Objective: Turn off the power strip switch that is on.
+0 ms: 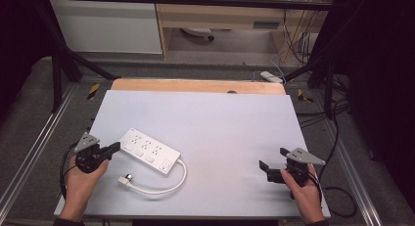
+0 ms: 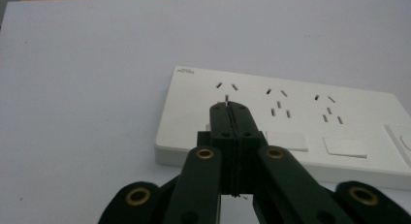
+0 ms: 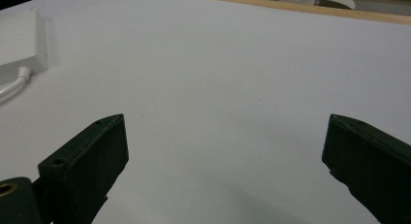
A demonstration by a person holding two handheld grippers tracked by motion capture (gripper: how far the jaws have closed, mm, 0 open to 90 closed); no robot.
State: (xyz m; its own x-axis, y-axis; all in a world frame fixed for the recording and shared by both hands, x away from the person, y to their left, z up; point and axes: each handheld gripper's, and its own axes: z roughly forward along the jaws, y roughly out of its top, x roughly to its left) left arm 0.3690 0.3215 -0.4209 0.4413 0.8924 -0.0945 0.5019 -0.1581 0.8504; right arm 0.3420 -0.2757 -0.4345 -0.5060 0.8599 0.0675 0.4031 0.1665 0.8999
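A white power strip lies at an angle on the left half of the white table. Its white cable loops round to a plug lying loose in front of it. My left gripper sits just left of the strip's near end, jaws shut with nothing between them. In the left gripper view those shut jaws point at the power strip and its sockets. My right gripper rests near the table's front right, jaws wide open over bare table.
A wooden board edges the table's far side. Metal frame rails run along both sides. Cables trail on the floor at the right. A cabinet and shelf stand beyond the table.
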